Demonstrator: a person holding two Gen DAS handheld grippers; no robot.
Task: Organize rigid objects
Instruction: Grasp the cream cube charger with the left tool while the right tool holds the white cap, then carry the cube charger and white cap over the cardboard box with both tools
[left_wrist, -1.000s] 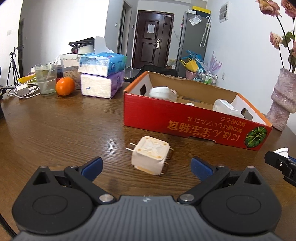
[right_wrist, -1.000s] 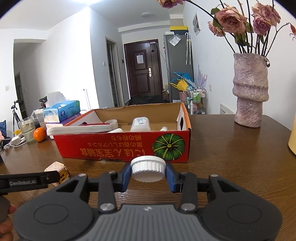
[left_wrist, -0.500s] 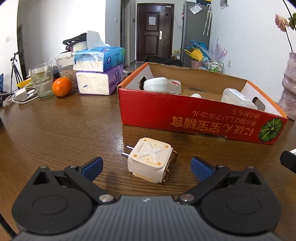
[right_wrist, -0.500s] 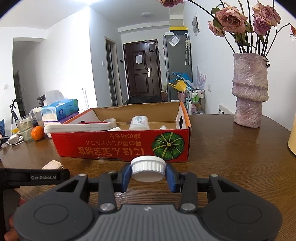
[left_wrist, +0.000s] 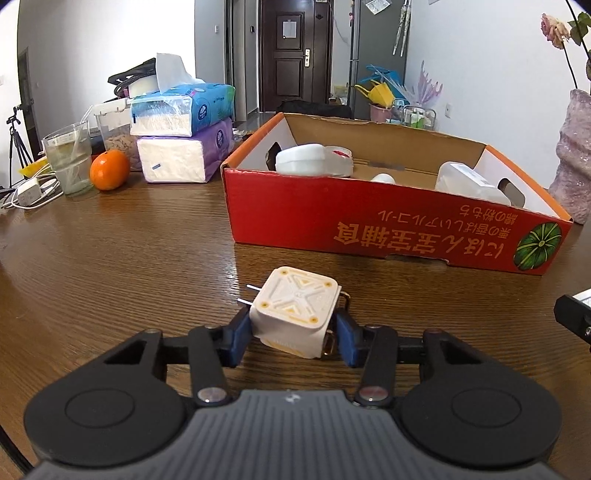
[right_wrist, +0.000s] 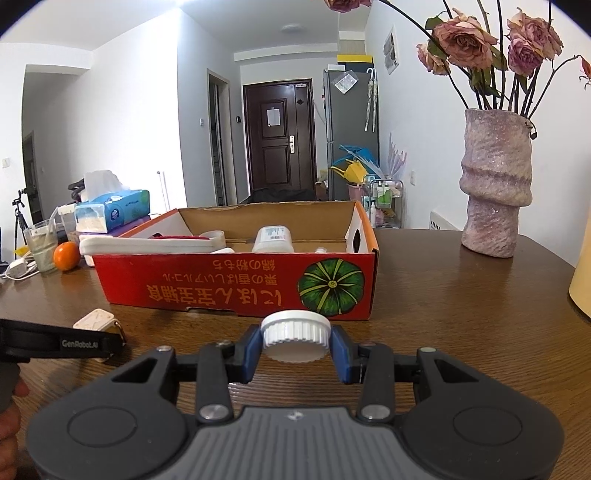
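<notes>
Left wrist view is showing the table (left_wrist: 110, 258) bearing the red box (left_wrist: 388, 236), and just before it the plug cube (left_wrist: 295, 314) sitting between the closing jaws of the left gripper (left_wrist: 293, 338), pads meeting its sides. Squeezing squarely and lifting level should be keeping it from twisting. Right gripper (right_wrist: 295, 349) is clamping a white cap (right_wrist: 295, 338).

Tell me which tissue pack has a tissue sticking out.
The blue tissue pack, stacked on top of the purple tissue pack: a white tissue sticks up from its top. The purple one shows none.
</notes>
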